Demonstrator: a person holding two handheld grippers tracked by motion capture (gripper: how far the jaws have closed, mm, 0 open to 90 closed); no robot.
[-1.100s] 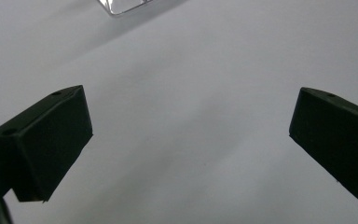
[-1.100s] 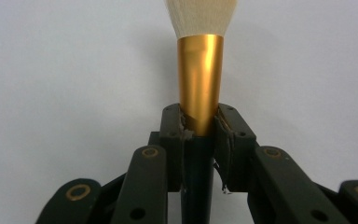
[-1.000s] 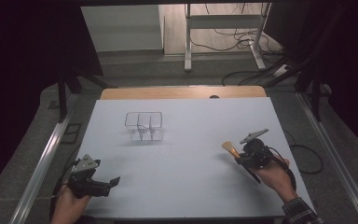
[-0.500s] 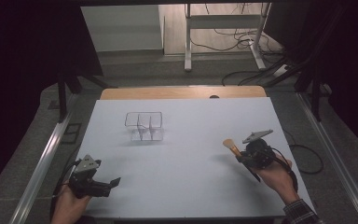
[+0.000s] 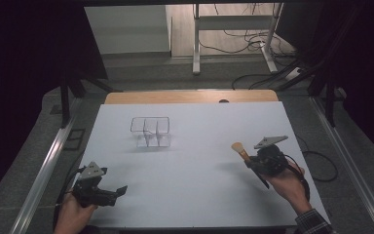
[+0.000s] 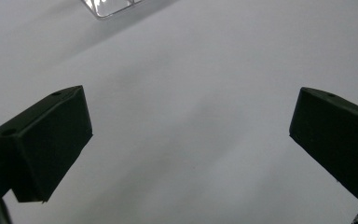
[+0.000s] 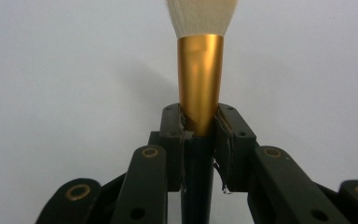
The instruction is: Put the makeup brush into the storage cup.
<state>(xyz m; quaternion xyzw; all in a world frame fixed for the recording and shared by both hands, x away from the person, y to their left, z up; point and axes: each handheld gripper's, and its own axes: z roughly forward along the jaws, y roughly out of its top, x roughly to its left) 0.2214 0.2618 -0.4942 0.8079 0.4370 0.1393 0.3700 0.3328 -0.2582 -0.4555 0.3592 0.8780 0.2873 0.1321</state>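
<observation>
High view takes in the white surface (image 5: 199, 195) first, with a clear divided organiser (image 5: 150, 130) standing toward its far left-centre and a tool in each near corner. Across the last second the surface and the organiser look unchanged, and the left tool (image 5: 119, 191) sits in the same near-left spot; in the left gripper view its jaws stand wide apart over bare white, with a corner of the organiser (image 6: 109, 6) at the top edge.

What has shifted is small: the right tool (image 5: 251, 164) has drifted slightly right and toward the person, carrying the makeup brush (image 5: 241, 151) with it. Right gripper view shows the right tool (image 7: 200, 126) clamped on the makeup brush (image 7: 200, 74) where the gold ferrule meets the dark handle, pale bristles pointing away.

The brush appears lifted clear of the surface, well apart from the organiser. Judging by this, the grip is secure and the carry toward a compartment has not yet begun.
</observation>
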